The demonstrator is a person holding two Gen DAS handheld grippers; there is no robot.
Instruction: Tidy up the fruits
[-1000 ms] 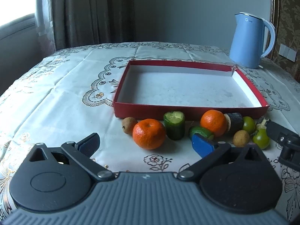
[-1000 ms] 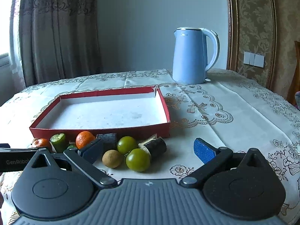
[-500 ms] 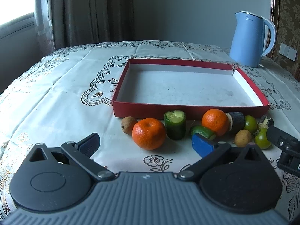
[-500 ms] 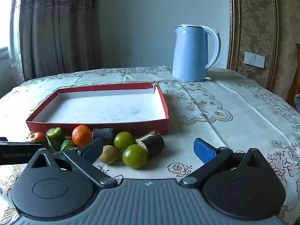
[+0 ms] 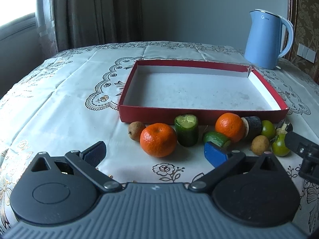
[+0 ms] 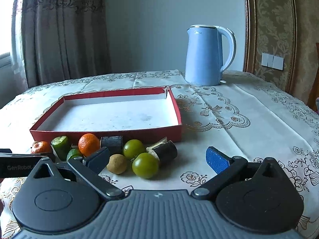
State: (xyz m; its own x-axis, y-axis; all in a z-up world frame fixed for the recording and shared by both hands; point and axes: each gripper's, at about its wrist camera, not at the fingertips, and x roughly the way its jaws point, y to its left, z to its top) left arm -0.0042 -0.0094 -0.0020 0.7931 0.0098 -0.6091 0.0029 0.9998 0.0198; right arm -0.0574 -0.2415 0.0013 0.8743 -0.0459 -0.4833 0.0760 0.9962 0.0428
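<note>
Both tools are just hanging low over the counter (image 6: pixel 249 103) with nothing in them. The left tool (image 5: pixel 155 152) has its jaws spread wide, and the big orange (image 5: pixel 158 139) sits right ahead of the gap, not touched by either pad. The right tool (image 6: pixel 157 157) is spread wide too, its left finger (image 6: pixel 97 159) in front of the fruit pile and its blue-padded right finger (image 6: pixel 216 162) over bare cloth. The red box (image 5: pixel 199 115) has only its white floor showing, so none of the fruit is in it yet; everything is lined up on the cloth along its near wall. From the left view's left side you get a small brown fruit (image 5: pixel 136 130), the big orange just beside it, an upright cucumber chunk (image 5: pixel 186 129), a lying cucumber piece (image 5: pixel 216 138), a second orange (image 5: pixel 229 127), a dark stub (image 5: pixel 253 127) touching that orange, a green fruit (image 5: pixel 268 127), another brown one (image 5: pixel 259 142) and a second green fruit (image 5: pixel 279 145) at the far right, partly behind the right tool's finger. There's also a second dark stub (image 6: pixel 165 152), best seen from the right view, lying tilted near the box corner. A blue kettle (image 6: pixel 207 55) stands behind the box, well apart from the fruit.
</note>
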